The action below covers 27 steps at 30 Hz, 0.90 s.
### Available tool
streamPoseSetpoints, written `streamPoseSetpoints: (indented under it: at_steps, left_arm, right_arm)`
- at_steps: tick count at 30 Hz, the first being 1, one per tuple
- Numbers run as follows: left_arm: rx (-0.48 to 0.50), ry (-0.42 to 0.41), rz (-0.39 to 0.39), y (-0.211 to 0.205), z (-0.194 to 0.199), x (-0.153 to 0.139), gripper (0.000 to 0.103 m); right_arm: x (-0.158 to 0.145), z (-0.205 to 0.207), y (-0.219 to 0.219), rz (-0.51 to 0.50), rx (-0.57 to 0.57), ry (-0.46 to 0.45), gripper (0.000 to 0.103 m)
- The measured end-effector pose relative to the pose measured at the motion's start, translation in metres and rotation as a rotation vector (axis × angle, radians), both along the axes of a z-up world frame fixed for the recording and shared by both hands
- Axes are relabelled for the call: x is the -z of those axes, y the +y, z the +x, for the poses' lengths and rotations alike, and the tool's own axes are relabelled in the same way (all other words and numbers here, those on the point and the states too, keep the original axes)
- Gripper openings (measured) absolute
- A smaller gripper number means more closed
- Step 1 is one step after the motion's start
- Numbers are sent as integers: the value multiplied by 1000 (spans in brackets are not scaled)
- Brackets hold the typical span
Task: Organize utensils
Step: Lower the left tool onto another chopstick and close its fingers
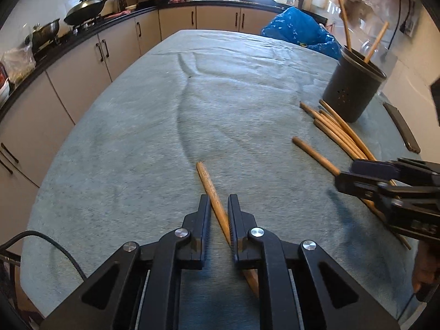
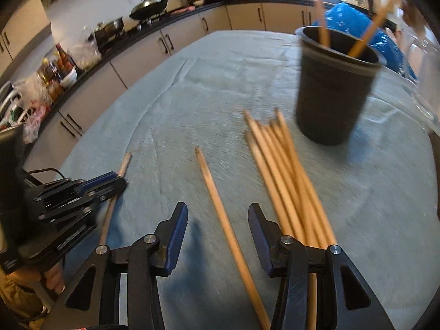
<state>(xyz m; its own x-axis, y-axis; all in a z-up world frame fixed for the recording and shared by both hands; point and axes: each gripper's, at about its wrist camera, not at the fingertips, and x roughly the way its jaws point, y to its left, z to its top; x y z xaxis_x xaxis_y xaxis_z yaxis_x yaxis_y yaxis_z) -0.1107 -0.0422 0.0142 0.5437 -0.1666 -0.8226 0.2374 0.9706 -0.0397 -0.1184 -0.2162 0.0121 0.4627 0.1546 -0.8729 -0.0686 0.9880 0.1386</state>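
Chopsticks (image 2: 286,176) lie in a loose bundle on the tabletop (image 1: 137,137), just beside a dark holder (image 1: 353,85) in which two more stand tilted. The left hand-held gripper (image 1: 219,202) is clenched on a single chopstick (image 1: 211,189) that crosses between its fingers, apart from the bundle. The right hand-held gripper (image 2: 217,211) is released, its fingers either side of another lone chopstick (image 2: 220,211) without touching it, though the right wrist view is blurred, so this appears rather than is certain.
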Motion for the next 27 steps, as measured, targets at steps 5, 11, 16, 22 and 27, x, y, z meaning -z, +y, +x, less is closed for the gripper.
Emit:
streamPoseSetpoints:
  at_steps: [5, 11, 16, 22, 27]
  left_arm:
    - [-20, 11, -40, 11, 6, 0, 13]
    - [-32, 25, -89, 23, 11, 0, 13]
    - [-42, 31, -137, 37, 10, -1, 23]
    - [-55, 50, -190, 48, 12, -3, 38]
    - [-50, 47, -138, 39, 22, -3, 39]
  right_arm:
    - [7, 23, 19, -94, -5, 16, 48]
    - [11, 47, 39, -219, -54, 73, 41]
    - [12, 63, 38, -217, -77, 153, 41]
    - [12, 66, 36, -223, -85, 172, 41]
    - [13, 69, 38, -220, -83, 182, 41]
